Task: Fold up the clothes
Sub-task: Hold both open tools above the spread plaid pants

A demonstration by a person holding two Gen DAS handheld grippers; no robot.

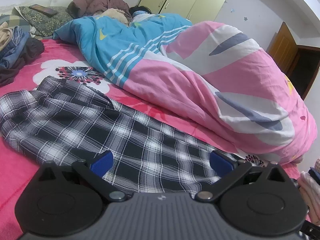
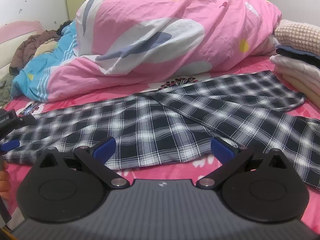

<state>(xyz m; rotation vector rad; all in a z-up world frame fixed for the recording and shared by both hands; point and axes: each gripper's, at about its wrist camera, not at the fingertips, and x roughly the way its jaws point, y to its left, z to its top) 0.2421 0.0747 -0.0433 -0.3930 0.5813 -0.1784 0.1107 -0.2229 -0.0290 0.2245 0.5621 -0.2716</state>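
A black-and-white plaid garment (image 1: pixel 84 118) lies spread on the pink floral bedspread (image 1: pixel 24 156). In the right wrist view the same plaid garment (image 2: pixel 160 124) stretches from left to right, with one part folded across at the right. My left gripper (image 1: pixel 161 163) is open, its blue pads hovering just over the garment's near part. My right gripper (image 2: pixel 163 149) is open too, at the garment's near hem, nothing between its fingers. The left gripper's blue fingertip (image 2: pixel 11 145) shows at the far left edge of the right wrist view.
A person lies under a pink and blue quilt (image 1: pixel 200 76) along the far side of the bed. Folded clothes are stacked at the right (image 2: pixel 298 68). A loose pile of clothes (image 1: pixel 16 46) sits at the left near pillows. A hand (image 2: pixel 4 180) shows at the left edge.
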